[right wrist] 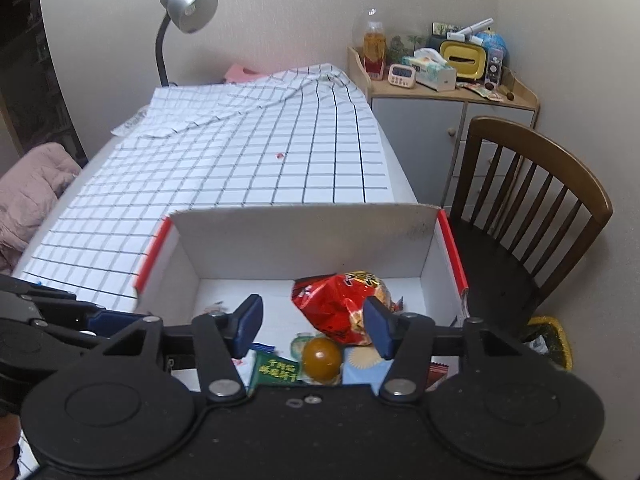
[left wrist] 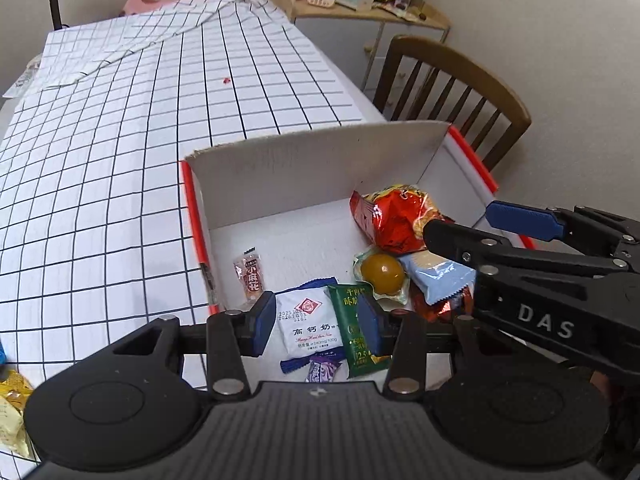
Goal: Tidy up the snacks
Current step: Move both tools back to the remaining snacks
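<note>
Both claws part-open, empty: left claw (left wrist: 316,326) over white milk-candy sachet (left wrist: 310,326), right claw (right wrist: 312,326) over crinkly red snack bag (right wrist: 340,306). Snacks lie loose in white red-edged cardboard box (right wrist: 304,236). Risk: claws close together, may collide or snag wrappers.

The box's (right wrist: 304,240) left floor lies bare; snacks (right wrist: 344,308) crowd its right.

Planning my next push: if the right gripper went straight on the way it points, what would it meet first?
Probably the red snack bag in the box; it lies ahead between the open fingers of the right gripper. Depth is unclear.
</note>
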Available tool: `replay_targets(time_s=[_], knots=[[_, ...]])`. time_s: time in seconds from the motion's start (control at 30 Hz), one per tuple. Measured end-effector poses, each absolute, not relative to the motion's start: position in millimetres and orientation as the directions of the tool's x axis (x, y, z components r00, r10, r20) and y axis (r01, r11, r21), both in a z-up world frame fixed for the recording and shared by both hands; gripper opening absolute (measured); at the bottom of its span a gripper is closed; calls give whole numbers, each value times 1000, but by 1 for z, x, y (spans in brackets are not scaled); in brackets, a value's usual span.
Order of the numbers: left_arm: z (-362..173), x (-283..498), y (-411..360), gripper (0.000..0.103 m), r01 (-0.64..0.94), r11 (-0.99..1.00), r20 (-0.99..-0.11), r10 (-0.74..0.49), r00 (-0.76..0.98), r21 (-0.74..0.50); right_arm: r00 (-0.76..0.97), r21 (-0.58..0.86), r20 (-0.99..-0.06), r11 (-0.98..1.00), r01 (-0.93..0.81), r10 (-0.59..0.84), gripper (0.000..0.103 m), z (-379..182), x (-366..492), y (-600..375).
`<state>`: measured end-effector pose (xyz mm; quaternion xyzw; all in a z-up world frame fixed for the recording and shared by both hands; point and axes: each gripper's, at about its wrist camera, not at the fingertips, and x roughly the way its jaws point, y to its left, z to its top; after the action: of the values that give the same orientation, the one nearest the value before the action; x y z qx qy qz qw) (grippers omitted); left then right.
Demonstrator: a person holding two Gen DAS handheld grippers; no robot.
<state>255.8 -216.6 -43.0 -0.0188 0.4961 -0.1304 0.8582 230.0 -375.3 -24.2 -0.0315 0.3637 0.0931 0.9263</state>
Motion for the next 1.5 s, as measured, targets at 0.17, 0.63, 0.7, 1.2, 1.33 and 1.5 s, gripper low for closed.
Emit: replay_targets(time_s=[0.17,0.63,0.7,1.2,1.33,1.5], knots=[[-29,242,-200,48,204,964,-822,-256,508,-174,739,29,-651,978,-207,175,65,-10,214,-370],[-8,193,-130,58,181,966,-762,-256,596,-183,767,60,-583,955,-289,269,85,9,171,-323],[-6,185,-116,62,169,968,-754,-252,607,-188,772,58,-571,951,-302,280,90,10,165,-315],[-8,140,-15,75,22,981,-727,-159,668,-194,737,84,-555,908,-410,384,103,1,134,-245],[-18,130,19,75,-44,977,-740,-128,661,-208,714,83,-567,891,-447,411,103,-8,129,-225],[-33,123,62,75,-143,969,-764,-63,642,-200,680,62,-589,863,-502,438,103,-20,125,-194]])
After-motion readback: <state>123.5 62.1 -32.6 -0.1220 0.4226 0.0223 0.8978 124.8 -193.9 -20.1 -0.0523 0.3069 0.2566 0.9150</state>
